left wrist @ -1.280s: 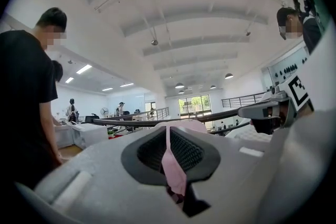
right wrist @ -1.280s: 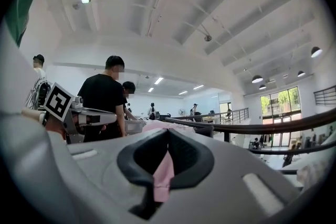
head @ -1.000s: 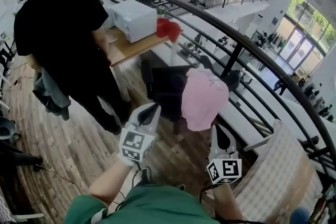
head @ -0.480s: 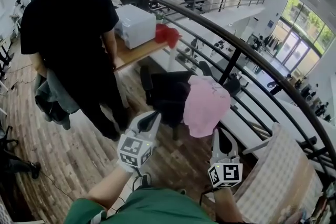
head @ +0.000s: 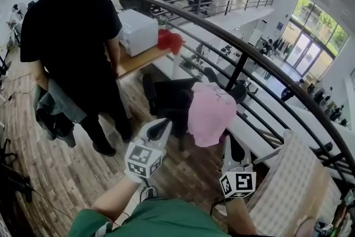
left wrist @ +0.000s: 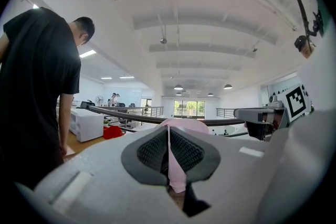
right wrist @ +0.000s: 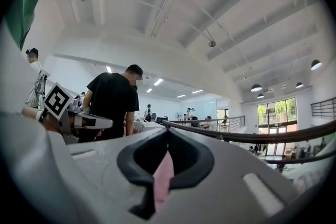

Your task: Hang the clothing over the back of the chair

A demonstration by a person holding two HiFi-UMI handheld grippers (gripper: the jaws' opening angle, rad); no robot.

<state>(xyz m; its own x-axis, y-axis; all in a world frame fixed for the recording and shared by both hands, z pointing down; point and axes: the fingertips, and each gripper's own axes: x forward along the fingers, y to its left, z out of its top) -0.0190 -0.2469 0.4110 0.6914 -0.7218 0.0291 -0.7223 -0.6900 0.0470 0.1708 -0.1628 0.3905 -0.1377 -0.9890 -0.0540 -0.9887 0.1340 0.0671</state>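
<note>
Drifting slightly left since before, the pink fabric garment (head: 211,114) hangs mid-frame, stretched between the clenched left gripper (head: 161,127) and right gripper (head: 229,141), just above-right of the black office chair (head: 166,100).

- The person in black (head: 72,36) has stepped a little further from the chair (head: 166,100), and more wooden floor (head: 66,175) shows between their shoe and its base.
- The grey bundle (head: 52,114) at their side now hangs lower and further out from their hip.
- The pink clothing (head: 211,114), pinched by the left tool (head: 161,126) and right tool (head: 233,144), has drifted slightly leftward towards the chair back.
</note>
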